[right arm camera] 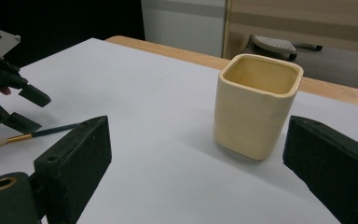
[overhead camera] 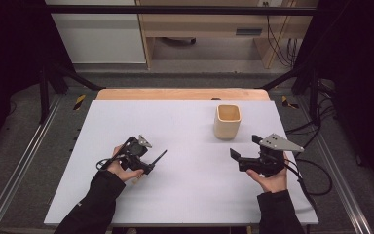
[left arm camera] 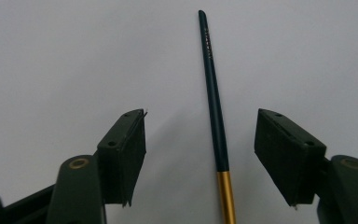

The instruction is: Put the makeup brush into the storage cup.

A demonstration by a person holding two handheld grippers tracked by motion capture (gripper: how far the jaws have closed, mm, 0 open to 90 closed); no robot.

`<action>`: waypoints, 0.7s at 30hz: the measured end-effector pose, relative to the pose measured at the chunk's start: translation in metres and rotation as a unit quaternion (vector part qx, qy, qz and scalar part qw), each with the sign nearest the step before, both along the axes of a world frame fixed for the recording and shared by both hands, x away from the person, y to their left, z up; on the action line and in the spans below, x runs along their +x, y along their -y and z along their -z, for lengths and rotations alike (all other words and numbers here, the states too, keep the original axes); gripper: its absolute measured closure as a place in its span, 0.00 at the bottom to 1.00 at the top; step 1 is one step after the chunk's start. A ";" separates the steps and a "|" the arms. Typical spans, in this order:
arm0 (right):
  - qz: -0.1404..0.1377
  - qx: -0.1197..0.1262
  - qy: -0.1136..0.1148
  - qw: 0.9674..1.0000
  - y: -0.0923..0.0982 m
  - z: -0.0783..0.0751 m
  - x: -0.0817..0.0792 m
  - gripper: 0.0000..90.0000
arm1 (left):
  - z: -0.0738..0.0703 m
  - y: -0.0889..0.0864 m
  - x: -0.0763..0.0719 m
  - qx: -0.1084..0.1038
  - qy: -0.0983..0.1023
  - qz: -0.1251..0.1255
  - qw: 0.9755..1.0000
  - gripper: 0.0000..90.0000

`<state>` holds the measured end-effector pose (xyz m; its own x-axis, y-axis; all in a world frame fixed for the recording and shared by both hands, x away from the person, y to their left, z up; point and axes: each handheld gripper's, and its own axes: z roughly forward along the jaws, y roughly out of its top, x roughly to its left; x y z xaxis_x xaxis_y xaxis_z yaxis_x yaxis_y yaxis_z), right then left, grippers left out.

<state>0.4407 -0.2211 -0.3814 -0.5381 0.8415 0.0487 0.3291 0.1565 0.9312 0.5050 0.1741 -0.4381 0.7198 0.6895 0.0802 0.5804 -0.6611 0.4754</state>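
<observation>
The left gripper (left arm camera: 200, 154) tilted down over the paintbrush (left arm camera: 213, 93), jaws apart around its handle, untouching; the right gripper (right arm camera: 196, 172) hovered level, spread.

Dim workroom behind a white desk (overhead camera: 185, 195)

Grey floor (overhead camera: 29, 161), black frame posts (overhead camera: 44, 92) and a wooden cabinet (overhead camera: 204, 29) are seen.

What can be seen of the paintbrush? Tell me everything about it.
The paintbrush is slim, with a long dark green handle, a gold ferrule and pale bristles. It lies flat on the white table, between the open jaws of the left gripper, whose pads are not touching it. Fine print on the handle is unreadable.
</observation>
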 end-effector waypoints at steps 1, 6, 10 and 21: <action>0.000 -0.001 0.000 1.000 0.000 0.000 0.000 0.09 | 0.001 0.000 0.000 0.001 -0.005 0.001 1.000 0.41; -0.001 -0.004 -0.001 1.000 0.000 0.000 0.000 0.09 | 0.006 0.001 0.002 0.005 -0.026 0.006 1.000 0.50; -0.001 -0.005 -0.002 1.000 0.000 0.001 0.000 0.09 | 0.008 0.003 0.003 0.011 -0.041 0.014 0.999 0.59; -0.001 -0.006 -0.003 1.000 -0.001 0.001 0.001 0.09 | 0.011 0.003 0.004 0.011 -0.065 0.015 0.998 0.76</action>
<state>0.4414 -0.2205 -0.3823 -0.5400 0.8406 0.0421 0.3343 0.1683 0.9273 0.5095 0.1708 -0.4489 0.7459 0.6660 -0.0002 0.6153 -0.6891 0.3827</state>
